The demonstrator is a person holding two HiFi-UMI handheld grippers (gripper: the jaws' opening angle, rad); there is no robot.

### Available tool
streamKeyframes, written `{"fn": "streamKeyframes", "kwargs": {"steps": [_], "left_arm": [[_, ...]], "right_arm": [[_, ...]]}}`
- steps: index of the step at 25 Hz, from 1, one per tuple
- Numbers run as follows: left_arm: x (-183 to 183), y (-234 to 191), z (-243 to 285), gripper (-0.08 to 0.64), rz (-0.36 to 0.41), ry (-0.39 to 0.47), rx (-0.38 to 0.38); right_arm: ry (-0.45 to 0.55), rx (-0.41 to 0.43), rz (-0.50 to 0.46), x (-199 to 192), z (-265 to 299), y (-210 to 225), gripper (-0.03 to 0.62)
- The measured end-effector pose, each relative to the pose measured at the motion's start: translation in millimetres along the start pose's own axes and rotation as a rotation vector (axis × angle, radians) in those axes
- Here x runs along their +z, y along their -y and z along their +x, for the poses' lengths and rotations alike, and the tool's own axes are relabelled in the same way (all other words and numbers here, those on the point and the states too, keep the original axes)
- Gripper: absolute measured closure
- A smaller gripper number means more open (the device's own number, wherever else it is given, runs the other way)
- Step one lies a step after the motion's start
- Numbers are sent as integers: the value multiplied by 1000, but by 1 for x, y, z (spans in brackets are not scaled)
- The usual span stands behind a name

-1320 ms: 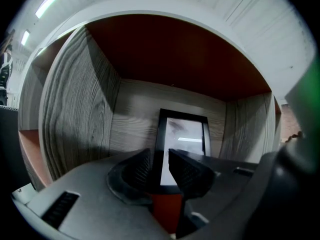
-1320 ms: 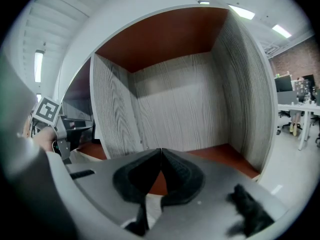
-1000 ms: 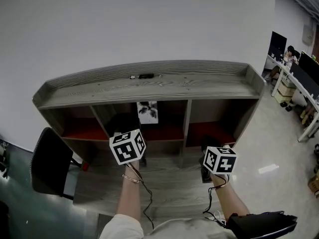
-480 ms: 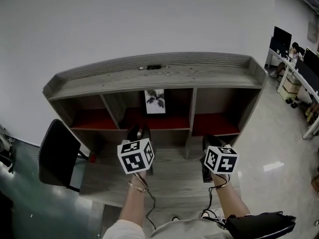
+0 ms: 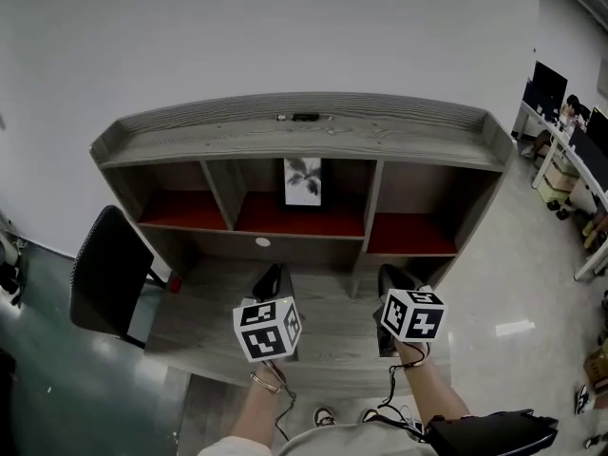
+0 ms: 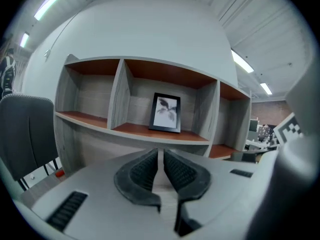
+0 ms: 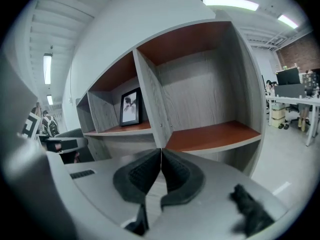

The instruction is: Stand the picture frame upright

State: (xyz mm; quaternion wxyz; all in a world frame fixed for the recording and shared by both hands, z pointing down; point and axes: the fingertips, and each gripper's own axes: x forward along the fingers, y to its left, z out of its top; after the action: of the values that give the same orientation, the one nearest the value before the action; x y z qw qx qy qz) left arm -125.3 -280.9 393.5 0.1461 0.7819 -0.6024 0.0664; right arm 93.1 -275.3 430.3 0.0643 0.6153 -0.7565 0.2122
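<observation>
Up close, the left gripper [image 6: 160, 151] has its ribbed black pads nearly together, just a thin slit with nothing in it, and they've just been closing. The right gripper [image 7: 160, 151] has its pads pressed tip to tip, empty too. Both hang over the grey wood-grain desk [image 5: 332, 316]. Further back, the cubby shelf [image 5: 304, 133] has reddish-brown boards. The picture frame [image 5: 303, 180], a thin black rectangle, stands upright in the middle cubby.
</observation>
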Motion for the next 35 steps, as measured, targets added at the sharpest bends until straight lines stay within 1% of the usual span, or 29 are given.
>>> {"fn": "streamKeyframes", "kwargs": {"steps": [5,8,13,16,20,25,35], "left_arm": [[-20,9,-13,539,-56,-3,12],[-32,17,-20,546,-72,-8,21],[-63,24,-25,548,-114,-54,71],[-74,33,-27,548,-114,-81,83],[-69,44,-27,548,-95,-74,81],[-63,45,-29,548,-89,-61,94],[-67,48,-30,548,-78,-74,103]], "right_arm": [[-26,45,-46,-9,-7,-3,560],[-39,65,-60,-16,-13,1,560],[-75,107,-86,-37,-20,4,560],[-86,126,-95,-39,-22,4,560],[-59,140,-88,-30,-22,3,560],[-82,141,-152,-32,-22,-2,561],[-75,149,-132,-31,-26,1,561]]}}
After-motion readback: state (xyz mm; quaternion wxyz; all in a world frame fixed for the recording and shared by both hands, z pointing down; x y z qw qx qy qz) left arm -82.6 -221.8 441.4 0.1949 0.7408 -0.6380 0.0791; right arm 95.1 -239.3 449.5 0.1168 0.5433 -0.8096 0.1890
